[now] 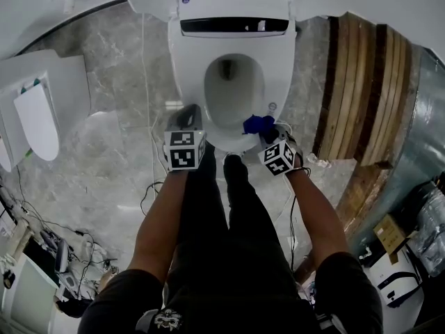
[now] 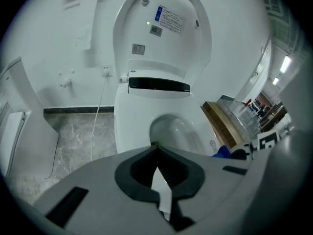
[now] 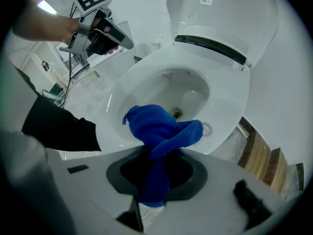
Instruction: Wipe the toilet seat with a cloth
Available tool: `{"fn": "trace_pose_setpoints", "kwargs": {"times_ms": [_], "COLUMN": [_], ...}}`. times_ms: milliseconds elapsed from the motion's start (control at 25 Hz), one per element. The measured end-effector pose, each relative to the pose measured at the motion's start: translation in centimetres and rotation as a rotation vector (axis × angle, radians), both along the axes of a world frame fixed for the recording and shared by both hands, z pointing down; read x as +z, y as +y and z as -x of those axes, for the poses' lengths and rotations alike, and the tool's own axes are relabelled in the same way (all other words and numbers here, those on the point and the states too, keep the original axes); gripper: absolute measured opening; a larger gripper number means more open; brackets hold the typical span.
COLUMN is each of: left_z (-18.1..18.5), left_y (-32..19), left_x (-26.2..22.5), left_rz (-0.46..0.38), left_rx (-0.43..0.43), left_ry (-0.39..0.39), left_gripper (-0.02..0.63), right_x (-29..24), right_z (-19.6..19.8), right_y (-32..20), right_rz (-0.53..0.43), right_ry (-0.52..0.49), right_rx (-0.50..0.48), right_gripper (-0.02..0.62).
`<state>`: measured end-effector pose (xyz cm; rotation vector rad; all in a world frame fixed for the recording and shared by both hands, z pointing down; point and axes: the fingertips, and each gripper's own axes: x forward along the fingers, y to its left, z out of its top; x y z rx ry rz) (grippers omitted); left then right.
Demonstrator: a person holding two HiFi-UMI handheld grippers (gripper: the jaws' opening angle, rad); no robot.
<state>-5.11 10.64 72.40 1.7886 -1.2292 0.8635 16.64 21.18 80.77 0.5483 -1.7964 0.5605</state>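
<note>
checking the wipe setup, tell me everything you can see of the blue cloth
Deep blue, fuzzy, terry-like cloth, bunched and twisted, not spread flat. The right gripper is shut on its lower part; the free end bulges past the jaws in two folds. It hangs over the front right of the white toilet seat; contact with the seat can't be told.

Stickers point(image 2: 169, 19) on toilet lid point(image 2: 190, 53): print too small, unreadable.

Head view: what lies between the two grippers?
The head view shows the bare front of the toilet seat between the left gripper and the right gripper with its blue cloth.
</note>
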Motion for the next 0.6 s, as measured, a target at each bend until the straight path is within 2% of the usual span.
{"fn": "trace_pose_setpoints", "kwargs": {"times_ms": [120, 360, 600], "left_z": [0.2, 0.7, 1.3], "left_y": [0.2, 0.5, 1.2], "left_x": [-0.2, -0.7, -0.9], "left_rz": [-0.002, -0.008, -0.004], "left_rx": [-0.014, -0.037, -0.056], "left_ry": [0.002, 0.003, -0.004], "left_gripper": [0.009, 0.009, 0.009], "right_x": [0.1, 0.1, -0.2], "right_z": [1.1, 2.7, 5.0], "right_y": [2.3, 4.2, 5.6], "right_rz": [0.011, 0.045, 0.074], "right_ry": [-0.011, -0.044, -0.117], "right_rx": [-0.046, -0.057, -0.188], "right_gripper": [0.078, 0.079, 0.078]}}
